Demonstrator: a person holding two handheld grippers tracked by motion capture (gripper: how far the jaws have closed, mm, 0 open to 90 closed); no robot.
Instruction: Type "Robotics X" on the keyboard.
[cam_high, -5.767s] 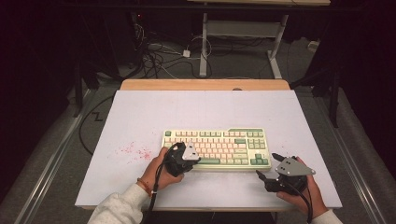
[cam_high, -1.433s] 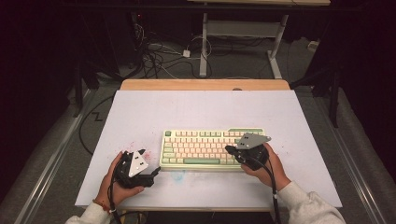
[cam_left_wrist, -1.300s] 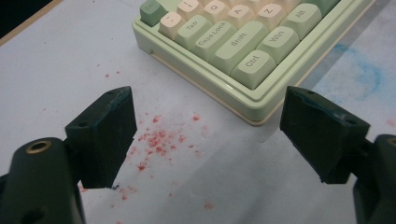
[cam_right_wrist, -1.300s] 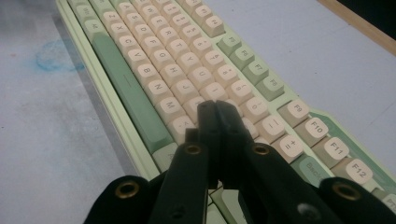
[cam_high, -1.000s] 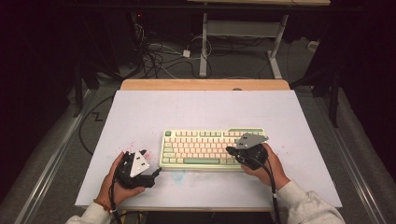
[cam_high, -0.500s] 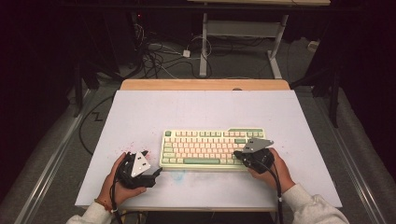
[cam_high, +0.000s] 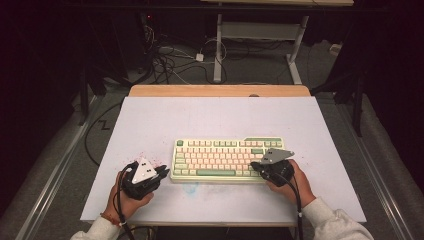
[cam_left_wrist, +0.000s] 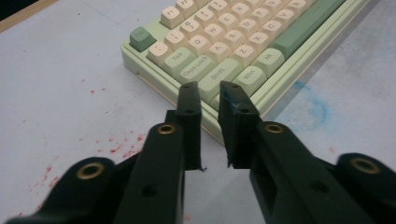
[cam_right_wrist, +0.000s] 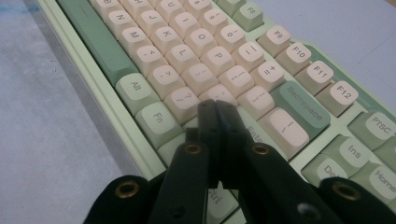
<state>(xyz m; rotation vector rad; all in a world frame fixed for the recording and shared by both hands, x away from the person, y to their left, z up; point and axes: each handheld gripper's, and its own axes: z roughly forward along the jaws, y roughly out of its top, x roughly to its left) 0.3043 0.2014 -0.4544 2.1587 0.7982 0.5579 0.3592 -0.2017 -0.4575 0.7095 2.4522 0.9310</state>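
The keyboard (cam_high: 229, 159) lies flat near the front middle of the table (cam_high: 215, 117); the left gripper (cam_left_wrist: 209, 95) rests just beside its left end, with its jaws a little spread and nothing between them. The right gripper (cam_right_wrist: 216, 108) is over the right part of the keys, its jaws pressed together and empty; I cannot tell if the tips touch a key.

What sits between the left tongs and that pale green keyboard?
Nothing: only bare white tabletop separates the left tongs from the pale green keyboard, seen in the left gripper view.
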